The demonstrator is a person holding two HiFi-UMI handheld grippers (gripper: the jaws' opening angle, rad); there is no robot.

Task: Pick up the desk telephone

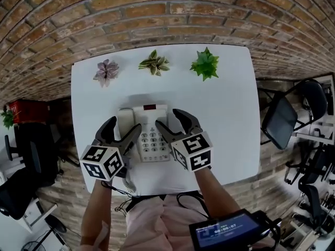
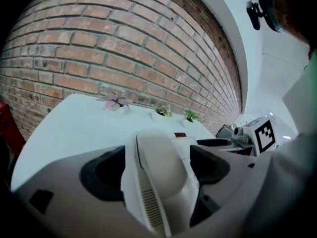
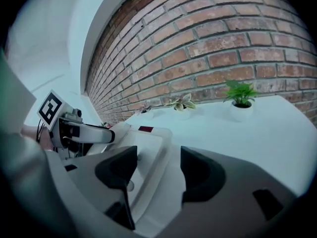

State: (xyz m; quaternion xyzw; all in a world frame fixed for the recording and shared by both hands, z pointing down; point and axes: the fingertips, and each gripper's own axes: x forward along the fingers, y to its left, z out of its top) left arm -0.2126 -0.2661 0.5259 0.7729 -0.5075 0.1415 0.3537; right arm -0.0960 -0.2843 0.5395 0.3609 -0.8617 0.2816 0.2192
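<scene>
desk telephone sits flat on the white table, between the two grippers, not lifted yet. left gripper has its jaws wide and straddles the handset, which lies in its cradle on the phone's left side; the pads don't look pressed on it. right gripper is also wide and straddles the phone's right edge, with one jaw over the keypad and the other outside over bare table. no squeeze yet.

risks, my read:
- left closes on the handset alone, so it lifts off the cradle and the base stays down or hangs.
- right gets only a thin sloped plastic edge, so it could slip out, or the inner jaw mashes keys.
- the two hands rise unevenly, the phone tilts and the handset slides off.
- what looks like a cord runs off the table edge just behind the left gripper and could drag or snag.

counts, near to far:
- two grippers
- one cord
- one telephone with one handset and one keypad
- three small potted plants well beyond the jaw tips in a row at the table's far edge: pink plant, striped plant, green plant
- one brick wall behind them
</scene>
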